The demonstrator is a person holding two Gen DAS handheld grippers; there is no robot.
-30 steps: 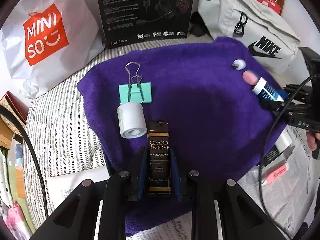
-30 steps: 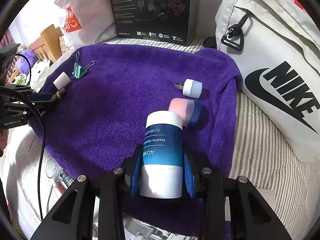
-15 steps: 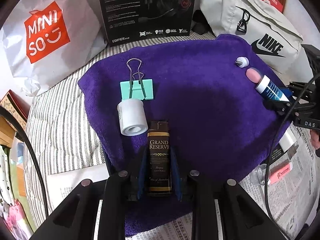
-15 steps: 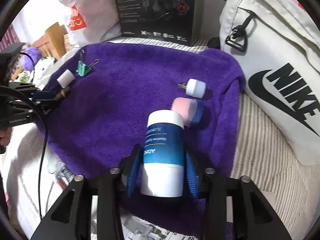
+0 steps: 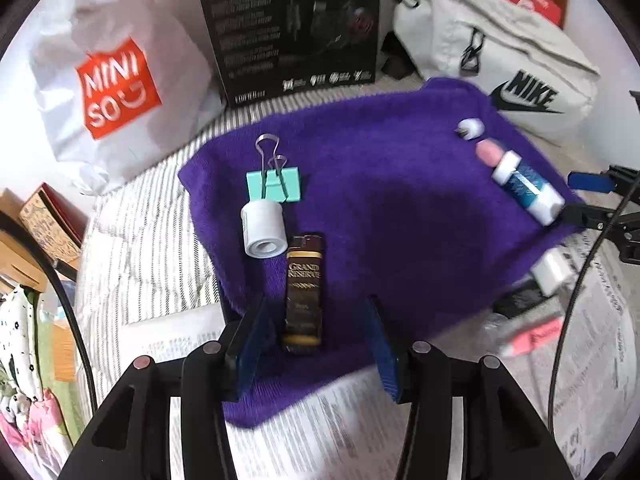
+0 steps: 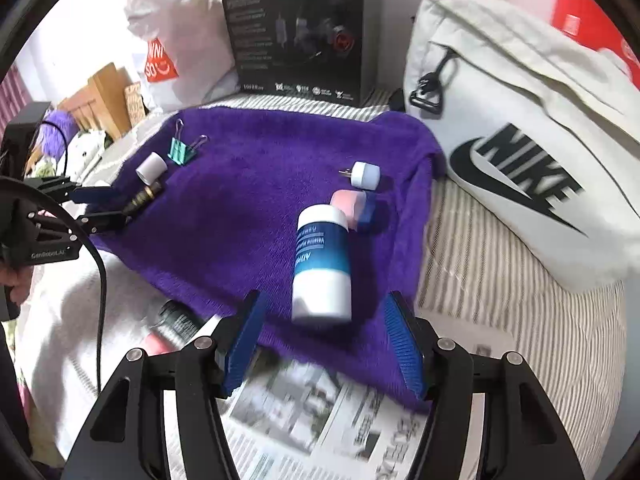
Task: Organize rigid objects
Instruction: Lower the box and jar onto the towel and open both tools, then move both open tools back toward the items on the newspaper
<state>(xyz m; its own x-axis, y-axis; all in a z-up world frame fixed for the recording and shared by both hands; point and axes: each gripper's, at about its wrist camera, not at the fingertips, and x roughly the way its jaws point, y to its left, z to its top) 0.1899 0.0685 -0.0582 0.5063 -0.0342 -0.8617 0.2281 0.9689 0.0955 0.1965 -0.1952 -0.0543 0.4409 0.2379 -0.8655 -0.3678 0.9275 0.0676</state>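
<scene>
A purple towel (image 5: 380,200) covers the bed. My left gripper (image 5: 316,344) is open, with the brown Grand Reserve lighter (image 5: 304,292) lying loose between its fingers. A white tape roll (image 5: 263,231) and a teal binder clip (image 5: 274,184) lie just beyond it. My right gripper (image 6: 324,340) is open, with the blue and white Vaseline tube (image 6: 322,264) lying on the towel (image 6: 248,200) between its fingers. A pink eraser (image 6: 352,204) and a small white USB light (image 6: 365,175) lie past the tube.
A black headset box (image 5: 292,28), a Miniso bag (image 5: 112,80) and a white Nike bag (image 6: 520,152) line the back. Newspaper (image 6: 320,424) lies at the towel's near edge, with pens (image 5: 532,336) on it at the right.
Both grippers opened and drew back. The lighter and the Vaseline tube now lie released on the towel.
</scene>
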